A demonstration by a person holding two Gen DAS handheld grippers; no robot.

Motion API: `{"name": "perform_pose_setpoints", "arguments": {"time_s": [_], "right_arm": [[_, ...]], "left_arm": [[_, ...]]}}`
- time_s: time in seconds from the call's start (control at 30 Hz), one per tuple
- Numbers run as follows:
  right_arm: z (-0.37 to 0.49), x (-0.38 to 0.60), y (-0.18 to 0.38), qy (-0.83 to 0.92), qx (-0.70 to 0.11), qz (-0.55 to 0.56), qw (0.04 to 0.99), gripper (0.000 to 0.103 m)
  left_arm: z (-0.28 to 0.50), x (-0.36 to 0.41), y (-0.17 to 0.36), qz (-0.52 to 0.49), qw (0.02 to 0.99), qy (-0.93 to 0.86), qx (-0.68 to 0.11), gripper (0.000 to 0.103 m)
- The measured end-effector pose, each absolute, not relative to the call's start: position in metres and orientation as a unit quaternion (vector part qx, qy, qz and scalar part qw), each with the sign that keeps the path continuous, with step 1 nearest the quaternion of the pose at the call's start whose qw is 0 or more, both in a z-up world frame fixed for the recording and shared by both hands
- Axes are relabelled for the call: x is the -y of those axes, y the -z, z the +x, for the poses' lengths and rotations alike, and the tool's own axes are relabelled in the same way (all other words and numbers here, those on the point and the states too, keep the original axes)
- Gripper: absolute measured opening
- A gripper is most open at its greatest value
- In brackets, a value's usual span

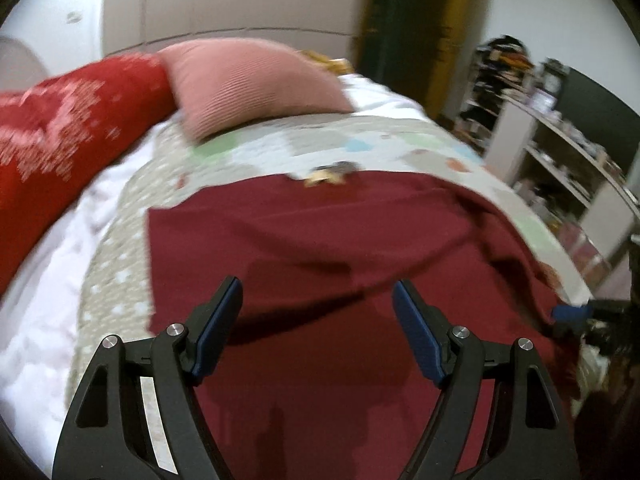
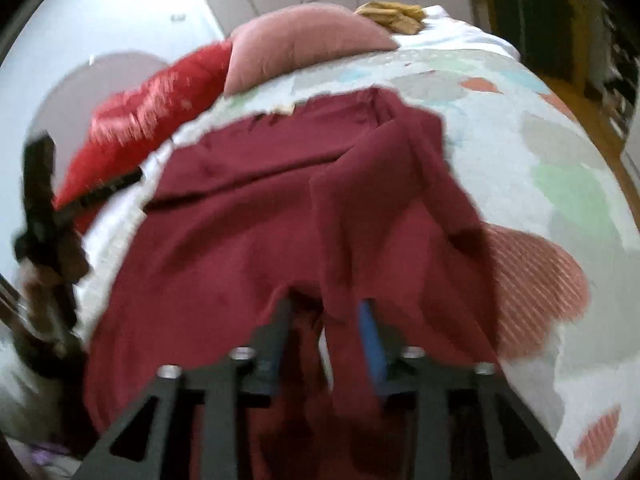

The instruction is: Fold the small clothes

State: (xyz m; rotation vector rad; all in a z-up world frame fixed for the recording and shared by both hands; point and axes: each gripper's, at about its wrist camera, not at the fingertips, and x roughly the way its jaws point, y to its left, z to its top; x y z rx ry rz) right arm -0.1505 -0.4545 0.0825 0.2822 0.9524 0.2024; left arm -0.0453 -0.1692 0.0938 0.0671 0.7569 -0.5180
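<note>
Maroon garment [image 1: 320, 248] under spread left tool [image 1: 317, 300]; right view alone shows striped cushion [image 2: 532, 280]

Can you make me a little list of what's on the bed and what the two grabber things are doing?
Garment: dark red cloth, spread on the quilt
Pillows: pink pillow, red pillow, at the far end
Left gripper: open, above the cloth, holding nothing
Right gripper: a fold of the cloth between its fingers; grip unclear
Fold: right side lifted and bunched
</note>
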Motion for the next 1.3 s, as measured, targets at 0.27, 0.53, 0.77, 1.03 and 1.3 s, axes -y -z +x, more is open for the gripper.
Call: {"name": "perform_pose_setpoints", "arguments": {"time_s": [0.27, 0.53, 0.77, 1.03, 1.3], "right_arm": [[-0.236, 0.517, -0.100, 0.014, -0.451, 0.186, 0.873, 0.046], [-0.258, 0.515, -0.061, 0.015, -0.465, 0.249, 0.850, 0.046], [-0.239, 0.494, -0.049, 0.016, -0.437, 0.251, 0.863, 0.044], [-0.239, 0.534, -0.099, 0.122, -0.419, 0.113, 0.892, 0.009], [-0.160, 0.633, -0.084, 0.231, -0.472, 0.045, 0.850, 0.009]], "left_arm": [[-0.076, 0.229, -0.089, 0.015, 0.860, 0.328, -0.391, 0.078], [-0.098, 0.258, -0.084, 0.033, 0.847, 0.349, -0.399, 0.078], [-0.093, 0.248, -0.081, 0.010, 0.849, 0.335, -0.409, 0.078], [-0.090, 0.232, -0.081, 0.001, 0.853, 0.325, -0.408, 0.078], [-0.090, 0.234, -0.079, 0.003, 0.851, 0.324, -0.414, 0.078]]}}
